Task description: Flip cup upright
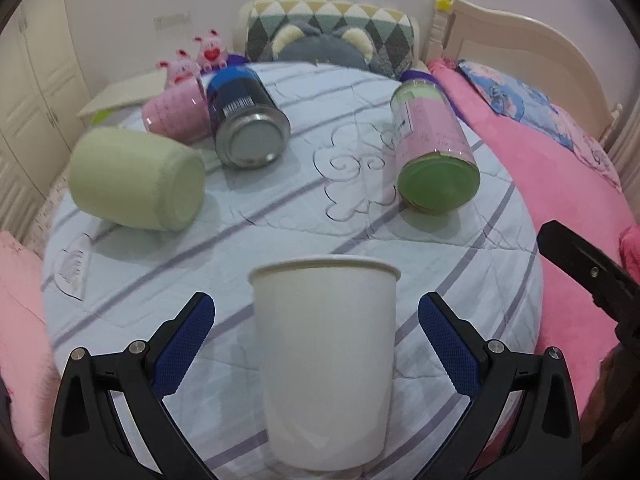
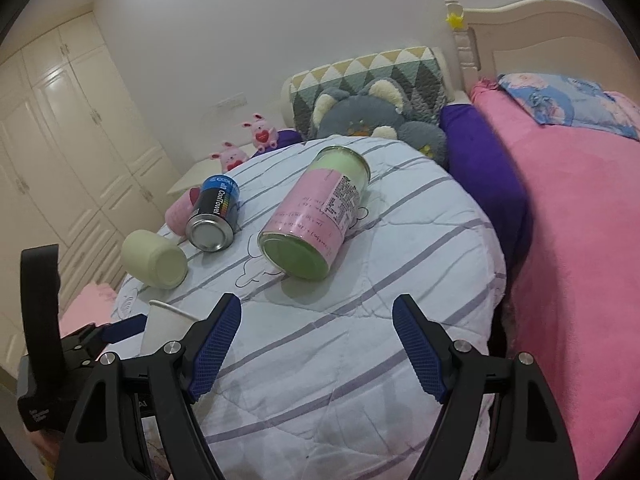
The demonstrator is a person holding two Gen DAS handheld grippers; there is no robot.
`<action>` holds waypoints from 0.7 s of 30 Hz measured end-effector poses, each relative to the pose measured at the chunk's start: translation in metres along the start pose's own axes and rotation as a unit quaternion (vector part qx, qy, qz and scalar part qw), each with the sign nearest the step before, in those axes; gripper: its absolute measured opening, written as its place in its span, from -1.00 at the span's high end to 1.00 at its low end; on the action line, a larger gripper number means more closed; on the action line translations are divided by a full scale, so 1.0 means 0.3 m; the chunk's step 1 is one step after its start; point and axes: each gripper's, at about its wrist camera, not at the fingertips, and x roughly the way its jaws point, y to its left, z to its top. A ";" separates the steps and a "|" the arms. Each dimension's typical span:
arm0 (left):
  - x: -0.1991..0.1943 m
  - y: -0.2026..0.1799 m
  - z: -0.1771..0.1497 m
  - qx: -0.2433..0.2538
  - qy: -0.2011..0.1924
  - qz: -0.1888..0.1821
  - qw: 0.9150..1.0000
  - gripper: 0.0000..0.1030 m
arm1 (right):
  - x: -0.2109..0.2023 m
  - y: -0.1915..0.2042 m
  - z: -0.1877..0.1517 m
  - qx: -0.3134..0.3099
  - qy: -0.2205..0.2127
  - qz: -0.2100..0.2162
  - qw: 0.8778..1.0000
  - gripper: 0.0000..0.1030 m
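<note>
White paper cup (image 1: 324,364) stands rim-up on striped pale-blue quilt (image 1: 460,280), between spread fingers of left gripper (image 1: 316,344), pads clear of walls. Flip looks done; release step. Next: back left gripper straight off without nudging cup. Right gripper (image 2: 316,344) agape, empty, nearby over quilt.

Cup (image 1: 324,364): matt white paper, smooth. Quilt (image 1: 460,264): stitched cloth, soft matt. Blue can (image 1: 248,120): glossy label, brushed metal base. Green roll (image 1: 136,180): fuzzy cloth. Pink-label jar (image 1: 432,140): glossy clear plastic. Claw pads (image 1: 182,344): textured blue rubbery; arms matt black plastic.
</note>
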 end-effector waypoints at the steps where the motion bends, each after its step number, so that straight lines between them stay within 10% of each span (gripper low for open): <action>1: 0.017 0.004 0.000 -0.004 0.014 -0.010 1.000 -0.84 | 0.006 -0.007 0.000 0.002 0.002 0.002 1.000 -0.54; 3: 0.045 0.021 -0.006 -0.018 0.039 -0.029 0.999 -0.32 | 0.020 -0.025 0.003 0.010 0.005 0.005 1.000 -0.54; 21: -0.087 0.005 0.065 0.022 -0.105 -0.041 0.993 -0.33 | 0.037 -0.015 0.000 0.016 0.010 0.000 1.000 -0.54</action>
